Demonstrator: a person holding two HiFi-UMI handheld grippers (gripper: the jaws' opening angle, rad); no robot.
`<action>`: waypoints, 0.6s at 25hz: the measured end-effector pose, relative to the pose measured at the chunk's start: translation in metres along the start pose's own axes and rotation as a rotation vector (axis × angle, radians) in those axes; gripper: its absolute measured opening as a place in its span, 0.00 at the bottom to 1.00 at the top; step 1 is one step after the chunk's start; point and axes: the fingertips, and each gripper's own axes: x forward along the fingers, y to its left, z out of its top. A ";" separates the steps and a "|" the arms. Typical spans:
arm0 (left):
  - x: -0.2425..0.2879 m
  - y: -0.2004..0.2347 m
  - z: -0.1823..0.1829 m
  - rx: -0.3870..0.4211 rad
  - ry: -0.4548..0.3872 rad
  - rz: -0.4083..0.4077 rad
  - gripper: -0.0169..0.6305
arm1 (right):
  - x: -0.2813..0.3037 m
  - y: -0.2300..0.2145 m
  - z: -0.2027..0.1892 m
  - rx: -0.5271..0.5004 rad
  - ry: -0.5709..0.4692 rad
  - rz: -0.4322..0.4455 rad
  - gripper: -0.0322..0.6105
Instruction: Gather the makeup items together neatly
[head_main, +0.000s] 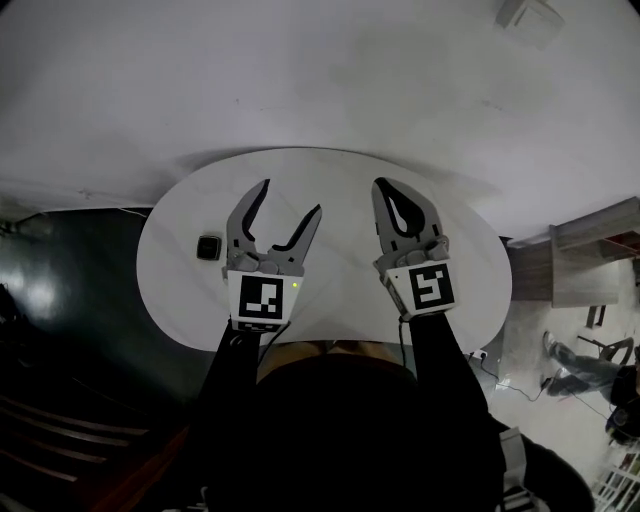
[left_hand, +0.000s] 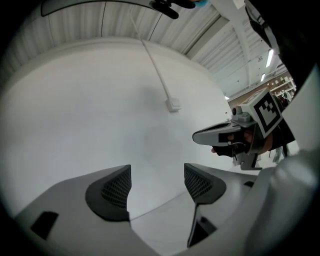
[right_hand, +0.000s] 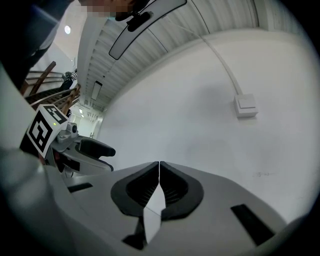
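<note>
My left gripper (head_main: 291, 197) is held open above the white oval table (head_main: 470, 300), with nothing between its jaws. My right gripper (head_main: 385, 185) is beside it, shut and empty. A small dark square item (head_main: 208, 247) lies on the table just left of the left gripper; it is too small to identify. In the left gripper view the pads (left_hand: 112, 192) stand wide apart and face a white wall, with the right gripper (left_hand: 220, 135) off to the side. The right gripper view has the jaws (right_hand: 159, 165) closed tip to tip and the left gripper (right_hand: 92, 147) at the left. No other makeup item is visible.
A white wall fills both gripper views, with a small switch box (right_hand: 246, 106) and a cable duct (left_hand: 155, 70) running up from it. Dark floor and steps (head_main: 60, 400) lie left of the table. A wooden shelf unit (head_main: 590, 260) stands to the right.
</note>
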 end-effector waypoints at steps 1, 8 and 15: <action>0.002 -0.004 0.001 0.004 0.005 -0.003 0.56 | -0.002 -0.004 0.003 0.008 -0.011 -0.006 0.09; 0.031 -0.040 0.006 -0.026 -0.026 -0.065 0.56 | -0.024 -0.040 -0.006 0.008 0.000 -0.070 0.09; 0.059 -0.101 0.011 -0.032 -0.029 -0.187 0.56 | -0.074 -0.085 -0.018 0.017 0.033 -0.182 0.09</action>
